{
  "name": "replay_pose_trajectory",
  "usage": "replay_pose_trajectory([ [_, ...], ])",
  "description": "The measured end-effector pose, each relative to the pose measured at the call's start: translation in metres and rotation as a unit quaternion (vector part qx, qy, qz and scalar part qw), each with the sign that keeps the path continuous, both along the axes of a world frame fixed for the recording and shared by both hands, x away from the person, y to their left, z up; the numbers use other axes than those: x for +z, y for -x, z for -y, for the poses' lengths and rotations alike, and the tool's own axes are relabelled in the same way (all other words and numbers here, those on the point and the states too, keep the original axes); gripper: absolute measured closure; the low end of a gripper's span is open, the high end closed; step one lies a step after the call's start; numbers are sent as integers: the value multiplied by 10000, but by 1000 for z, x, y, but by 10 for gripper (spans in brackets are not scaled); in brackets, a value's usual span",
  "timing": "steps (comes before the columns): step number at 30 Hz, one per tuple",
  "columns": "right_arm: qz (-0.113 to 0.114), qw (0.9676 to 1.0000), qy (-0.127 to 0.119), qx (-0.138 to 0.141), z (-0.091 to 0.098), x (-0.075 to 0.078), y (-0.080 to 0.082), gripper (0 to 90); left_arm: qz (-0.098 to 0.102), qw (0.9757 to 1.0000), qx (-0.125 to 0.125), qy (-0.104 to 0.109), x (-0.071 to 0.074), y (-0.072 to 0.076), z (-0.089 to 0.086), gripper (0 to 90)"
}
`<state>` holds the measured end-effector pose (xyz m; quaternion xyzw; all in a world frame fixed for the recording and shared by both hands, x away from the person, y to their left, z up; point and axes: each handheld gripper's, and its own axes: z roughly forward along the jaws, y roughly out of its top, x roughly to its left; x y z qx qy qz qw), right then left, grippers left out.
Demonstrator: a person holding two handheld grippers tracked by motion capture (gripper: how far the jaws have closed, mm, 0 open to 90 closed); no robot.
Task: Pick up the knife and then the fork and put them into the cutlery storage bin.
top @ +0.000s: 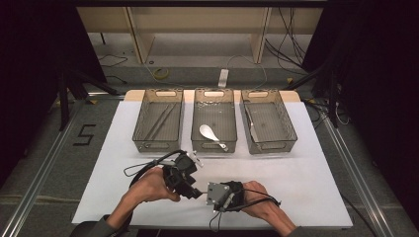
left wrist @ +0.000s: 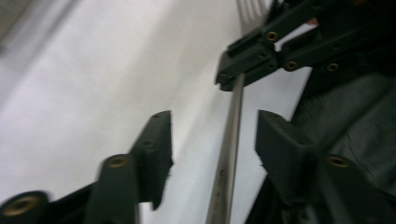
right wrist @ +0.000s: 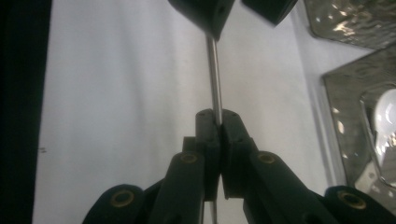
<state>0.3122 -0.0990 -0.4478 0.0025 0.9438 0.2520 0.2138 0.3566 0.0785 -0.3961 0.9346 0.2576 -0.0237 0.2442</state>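
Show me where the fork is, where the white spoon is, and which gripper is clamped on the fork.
fork (left wrist: 229, 154): left gripper view, middle of its metal handle.
white spoon (top: 206, 131): high view, its bowl, in the middle basket.
right gripper (right wrist: 218, 122): right gripper view, between its fingertips, shut on the fork handle.

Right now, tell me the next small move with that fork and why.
Probably draw the left gripper back off the fork: its jaws stand open, clear of the handle, while the right gripper is clamped on it, so the handover looks done.
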Motion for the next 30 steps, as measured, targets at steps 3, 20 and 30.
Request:
replay_pose_trajectory([
  [3,62,9998,-46,-156,6,2,-4,882,170,9996,191,112,3,-1,-3,352],
  [20,-169,9872,-541,-1490,55,13,-43,881,1298,9748,1124,1425,13,-5,-48,199],
  [30,-320,9623,-1250,-2394,93,53,-78,881,1681,9526,1634,1940,-8,5,-89,181],
])
